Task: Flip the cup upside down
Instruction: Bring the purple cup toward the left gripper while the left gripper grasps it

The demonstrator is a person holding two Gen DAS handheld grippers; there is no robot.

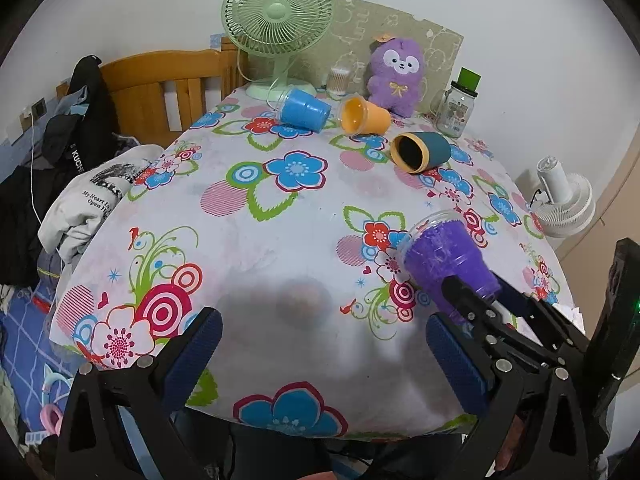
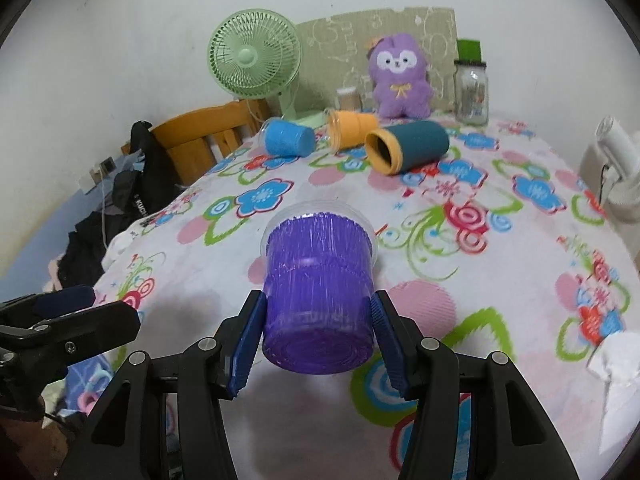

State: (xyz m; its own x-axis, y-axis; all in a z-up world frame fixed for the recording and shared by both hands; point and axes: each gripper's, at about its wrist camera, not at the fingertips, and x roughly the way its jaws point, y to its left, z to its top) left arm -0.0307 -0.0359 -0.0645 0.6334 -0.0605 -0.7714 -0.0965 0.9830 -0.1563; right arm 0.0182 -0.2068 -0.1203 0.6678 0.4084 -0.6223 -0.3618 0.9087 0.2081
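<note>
a: where's the cup?

b: the purple ribbed plastic cup with a clear rim (image 2: 320,300) sits between the blue pads of the right gripper (image 2: 318,340), pinched on both sides near its base. its base faces the right wrist camera and its clear mouth points away, toward the far side of the table. from the left wrist view the same cup (image 1: 448,264) is tilted, mouth up and to the left, above the floral tablecloth (image 1: 260,240).

a: and the left gripper?

b: the left gripper (image 1: 324,356) has its jaws spread wide with nothing between them, hovering over the near edge of the cloth.

a: what else is on the table?

b: three more cups lie on their sides farther back: a blue plastic cup (image 1: 305,110), an orange plastic cup (image 1: 364,116) just beside it, and a teal cup with an orange rim (image 1: 420,154) a little nearer and to the right. behind them stand a pale green desk fan (image 1: 278,20), a purple plush toy (image 1: 396,74) and a clear glass jar with a green lid (image 1: 458,108). a wooden chair back (image 1: 160,88) with dark clothing draped on it stands off the left side, and a white fan (image 1: 564,200) off the right.
</note>
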